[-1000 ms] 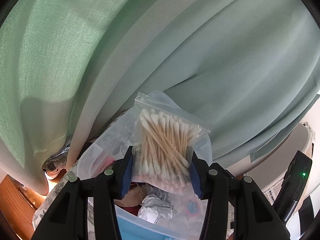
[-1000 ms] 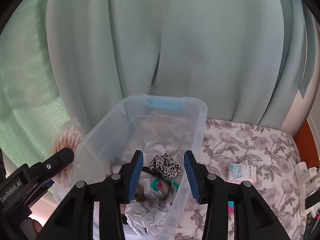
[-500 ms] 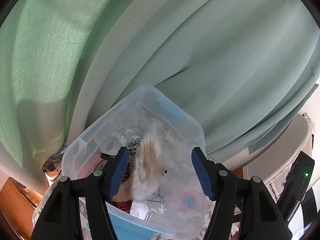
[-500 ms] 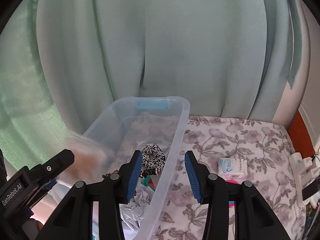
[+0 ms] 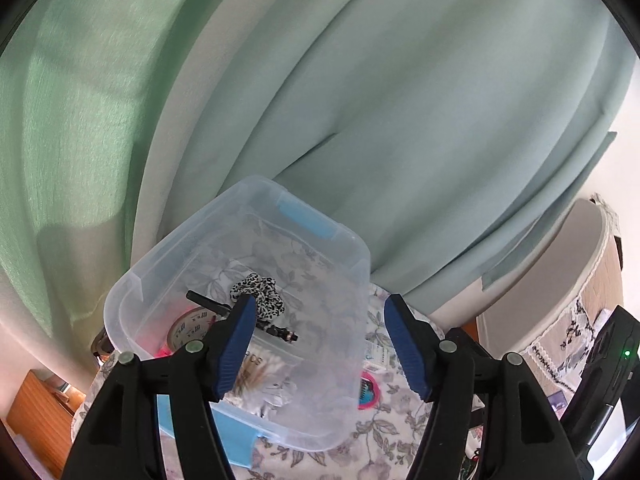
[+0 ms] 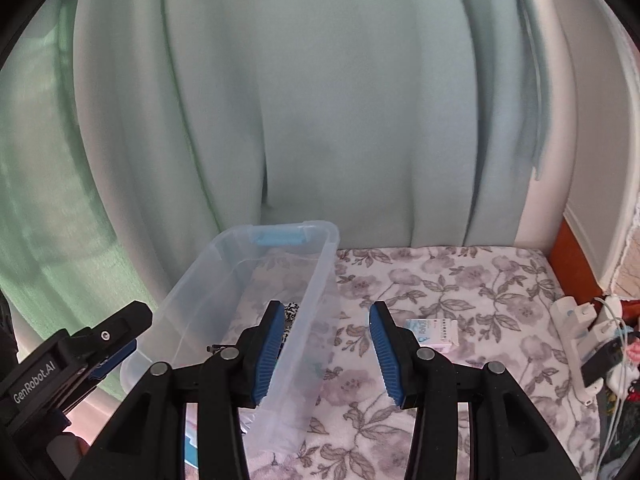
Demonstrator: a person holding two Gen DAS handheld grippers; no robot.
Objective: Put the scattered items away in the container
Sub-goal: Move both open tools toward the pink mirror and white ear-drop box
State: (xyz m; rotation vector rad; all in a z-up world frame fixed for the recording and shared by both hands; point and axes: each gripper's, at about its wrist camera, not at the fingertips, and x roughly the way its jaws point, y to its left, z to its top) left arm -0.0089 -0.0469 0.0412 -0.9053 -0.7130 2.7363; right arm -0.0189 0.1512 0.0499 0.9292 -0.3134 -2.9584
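Black-and-white spotted scrunchie (image 5: pixel 259 294), floral bedspread (image 6: pixel 460 292)

Left finger (image 5: pixel 236 346) blocks part of the cotton swab bag (image 5: pixel 262 370) and clock (image 5: pixel 191 326) inside the container (image 5: pixel 352 256). Pink round item (image 5: pixel 368 390) sits behind the container wall, type unreadable. In right wrist view, small white box (image 6: pixel 434 330) print too small to read

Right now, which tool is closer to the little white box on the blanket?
Right. The right tool hovers just short of the little white box; the left tool is over the clear bin.
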